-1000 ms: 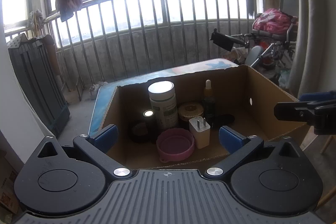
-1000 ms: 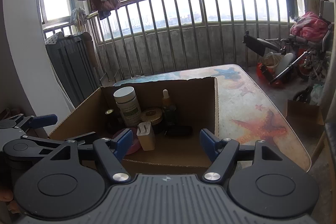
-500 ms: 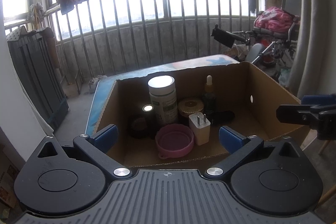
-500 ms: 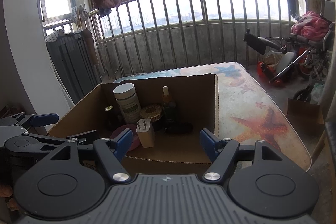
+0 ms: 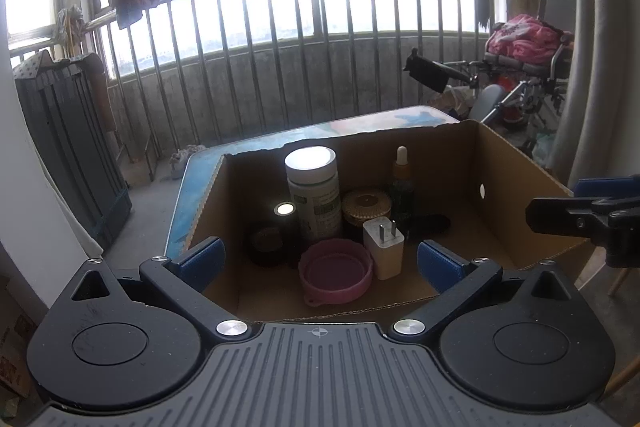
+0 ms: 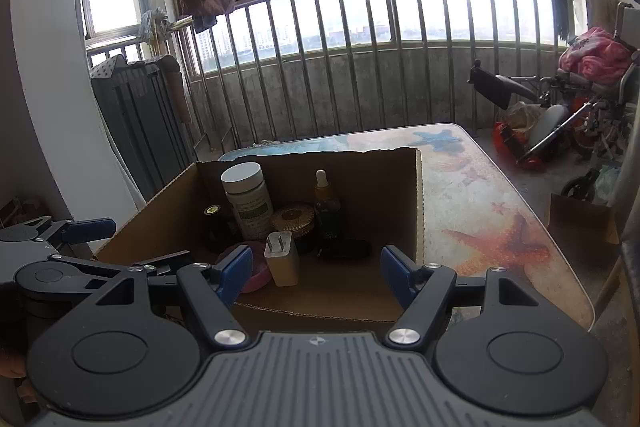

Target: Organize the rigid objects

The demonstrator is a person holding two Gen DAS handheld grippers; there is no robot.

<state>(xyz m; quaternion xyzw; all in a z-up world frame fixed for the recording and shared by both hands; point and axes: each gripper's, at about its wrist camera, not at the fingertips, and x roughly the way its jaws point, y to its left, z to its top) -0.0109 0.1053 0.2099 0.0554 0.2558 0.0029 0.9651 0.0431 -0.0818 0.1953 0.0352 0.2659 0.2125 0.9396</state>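
Observation:
An open cardboard box [image 5: 516, 183] [image 6: 384, 195] stands on the table and holds several small objects. A white-lidded bottle [image 5: 314, 187] [image 6: 246, 197] rises at the back, with a round gold tin [image 5: 366, 205] [image 6: 294, 219] and a dropper bottle [image 5: 401, 183] [image 6: 326, 205] beside it. In front lie a pink round lid [image 5: 335, 271] [image 6: 256, 273], a white plug charger [image 5: 384, 245] [image 6: 282, 259] and a dark flat object [image 6: 344, 249]. My left gripper [image 5: 319, 261] is open just before the box's near wall, empty. My right gripper [image 6: 316, 273] is open too, holding nothing.
The table [image 6: 492, 211] has a starfish-print top, bare to the right of the box. A metal railing [image 6: 360, 67] runs behind, a dark folded rack [image 5: 68, 147] stands at the left, and a wheelchair with pink cloth [image 6: 592, 99] sits at the right.
The view shifts only slightly between frames. Both grippers stay open and in place, and nothing in the box has moved.

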